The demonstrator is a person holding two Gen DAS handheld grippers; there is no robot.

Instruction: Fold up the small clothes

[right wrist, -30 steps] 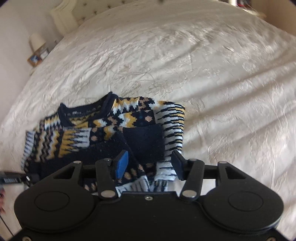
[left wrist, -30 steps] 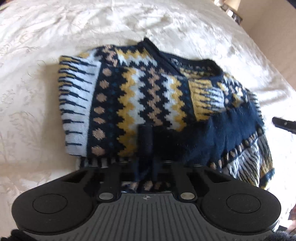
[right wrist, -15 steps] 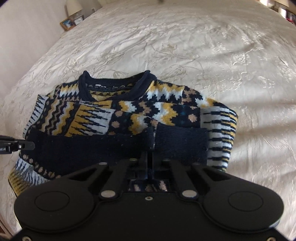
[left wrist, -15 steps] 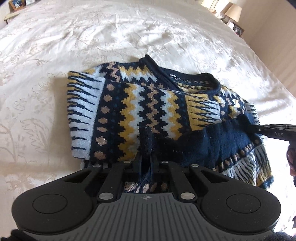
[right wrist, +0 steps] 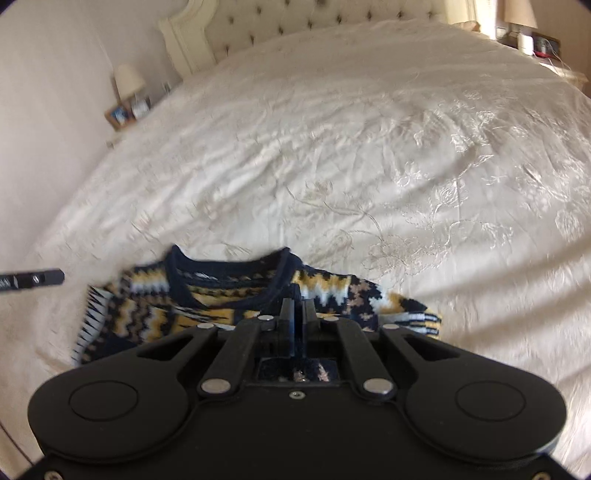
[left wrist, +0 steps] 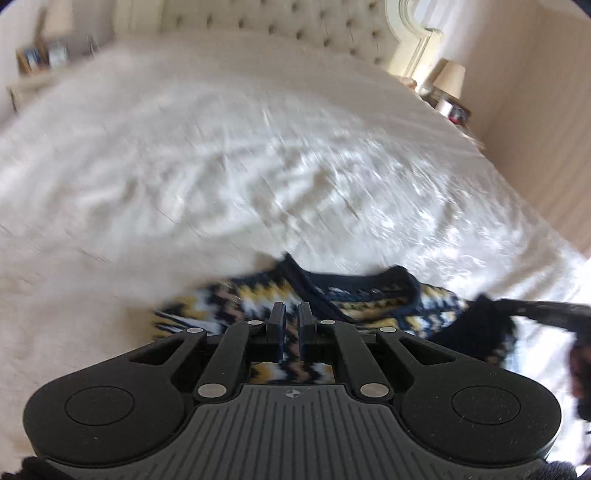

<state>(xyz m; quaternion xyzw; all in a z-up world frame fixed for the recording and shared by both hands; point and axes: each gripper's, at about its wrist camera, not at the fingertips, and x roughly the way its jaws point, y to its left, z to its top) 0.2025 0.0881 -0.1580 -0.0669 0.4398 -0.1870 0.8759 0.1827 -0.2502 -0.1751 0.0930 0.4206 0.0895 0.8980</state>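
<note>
A navy, yellow and white patterned sweater (left wrist: 369, 295) lies on a cream bedspread (left wrist: 221, 166), collar towards the headboard. My left gripper (left wrist: 290, 314) is shut, and patterned hem cloth shows in the slit between its fingers. Navy hem cloth bunches at the right gripper's fingers (left wrist: 546, 310) at the right edge of the left wrist view. In the right wrist view the sweater (right wrist: 207, 306) fills the lower middle. My right gripper (right wrist: 295, 308) is shut on navy hem cloth. The left gripper's fingers (right wrist: 37, 280) poke in from the left edge. The left wrist view is blurred.
The wide bed (right wrist: 369, 147) stretches ahead to a tufted headboard (right wrist: 295, 18). A lamp (right wrist: 127, 79) stands on a nightstand on one side of the bed. Another lamp (left wrist: 450, 77) stands at the other side, with a wall behind it.
The right gripper went from open to shut on the navy hem. Both grippers then rose and tipped up towards the headboard, so the sweater now sits lower in both views.
</note>
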